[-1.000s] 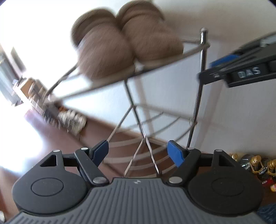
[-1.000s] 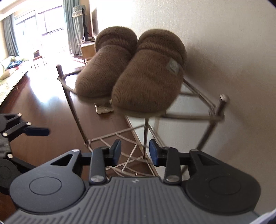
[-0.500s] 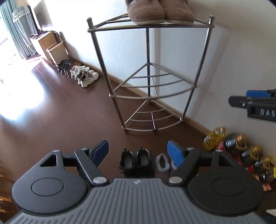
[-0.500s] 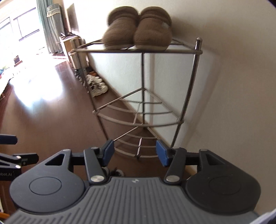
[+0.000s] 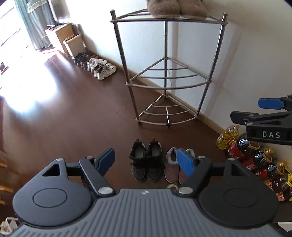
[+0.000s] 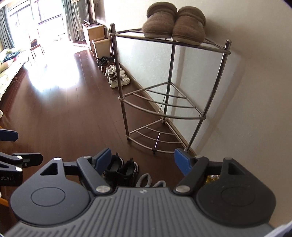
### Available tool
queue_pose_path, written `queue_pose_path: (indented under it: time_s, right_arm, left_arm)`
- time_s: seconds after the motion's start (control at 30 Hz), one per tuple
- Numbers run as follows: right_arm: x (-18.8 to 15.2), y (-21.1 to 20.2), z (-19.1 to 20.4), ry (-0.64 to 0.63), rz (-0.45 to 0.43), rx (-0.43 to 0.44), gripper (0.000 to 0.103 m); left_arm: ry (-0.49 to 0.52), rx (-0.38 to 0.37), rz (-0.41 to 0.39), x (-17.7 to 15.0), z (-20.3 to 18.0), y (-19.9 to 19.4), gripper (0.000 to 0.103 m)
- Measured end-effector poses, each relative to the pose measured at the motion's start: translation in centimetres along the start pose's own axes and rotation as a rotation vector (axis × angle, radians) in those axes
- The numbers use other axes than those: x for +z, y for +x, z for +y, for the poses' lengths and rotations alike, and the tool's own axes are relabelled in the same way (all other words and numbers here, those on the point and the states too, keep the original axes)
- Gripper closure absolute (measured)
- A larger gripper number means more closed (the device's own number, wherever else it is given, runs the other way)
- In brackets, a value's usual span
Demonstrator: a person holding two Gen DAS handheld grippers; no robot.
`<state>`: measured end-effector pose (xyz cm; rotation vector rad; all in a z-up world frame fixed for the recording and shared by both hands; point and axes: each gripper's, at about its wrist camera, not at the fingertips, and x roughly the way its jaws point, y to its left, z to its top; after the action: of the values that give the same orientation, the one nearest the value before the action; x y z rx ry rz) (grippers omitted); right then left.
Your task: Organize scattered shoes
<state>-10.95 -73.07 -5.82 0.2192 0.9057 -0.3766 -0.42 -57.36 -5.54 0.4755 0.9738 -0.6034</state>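
Observation:
A metal corner rack [image 5: 166, 80] [image 6: 164, 102] stands against the wall. A pair of brown slippers [image 6: 173, 27] [image 5: 175, 8] sits on its top shelf. On the floor before it stand a pair of black shoes [image 5: 147, 160] [image 6: 120, 171] and, to their right, a pair of pink-grey slippers [image 5: 173, 167] [image 6: 146, 180]. My left gripper [image 5: 147, 160] is open and empty, above the black shoes. My right gripper [image 6: 142, 160] is open and empty, high above the floor shoes. It also shows at the right of the left wrist view [image 5: 268, 104].
The rack's middle and bottom shelves hold nothing. Several shoes [image 5: 98, 66] [image 6: 115, 74] line the wall further left, past them a wooden cabinet [image 5: 60, 36]. Several bottles [image 5: 251, 155] stand on the floor right of the rack. The floor is dark wood.
Both grippers have pulled back and away from the top shelf, leaving the brown slippers there. The right gripper's jaws have opened wider. The floor shoes have come into view.

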Motion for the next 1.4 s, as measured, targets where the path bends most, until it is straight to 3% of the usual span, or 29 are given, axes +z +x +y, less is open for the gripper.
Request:
queue_pose_path:
  time_s: [0.17, 0.3, 0.4, 0.53, 0.7, 0.83, 1.03, 1.17, 1.4]
  right_arm:
    - [-2.7, -0.8, -1.7, -0.033, 0.026, 0.042, 0.015]
    - [-3.9, -1.0, -2.4, -0.06, 0.024, 0.023, 0.012]
    - [-4.3, -1.3, -3.1, -0.038, 0.031, 0.033, 0.006]
    - [-4.4, -0.2, -3.8, 0.027, 0.047, 0.072, 0.005]
    - [-3.9, 3.0, -2.6, 0.043, 0.117, 0.077, 0.006]
    - [-3.4, 5.8, -0.1, 0.053, 0.144, 0.046, 0.011]
    - [-2.6, 12.8, 5.0, 0.145, 0.227, 0.019, 0.028]
    - [-2.5, 17.9, 8.1, 0.158, 0.255, 0.043, 0.03]
    - [-3.5, 27.3, 9.6, -0.016, 0.298, 0.13, 0.051]
  left_arm:
    - [-0.048, 0.026, 0.026, -2.1, -2.3, -0.1, 0.026]
    - [-0.085, 0.031, 0.028, -4.2, -2.6, -0.2, 0.026]
    - [-0.105, 0.031, 0.024, -6.2, -1.8, -0.1, 0.026]
    - [-0.13, 0.045, 0.054, -8.1, 0.0, 1.1, 0.026]
    - [-0.083, 0.021, 0.075, -8.3, 2.1, 3.3, 0.026]
    - [-0.001, -0.007, 0.05, -7.4, 4.1, 5.8, 0.026]
    - [0.172, -0.063, 0.028, -5.8, 7.8, 12.5, 0.026]
    - [0.266, -0.099, 0.038, -6.2, 9.3, 17.9, 0.026]
    - [0.227, -0.113, 0.065, -9.2, 8.5, 25.8, 0.027]
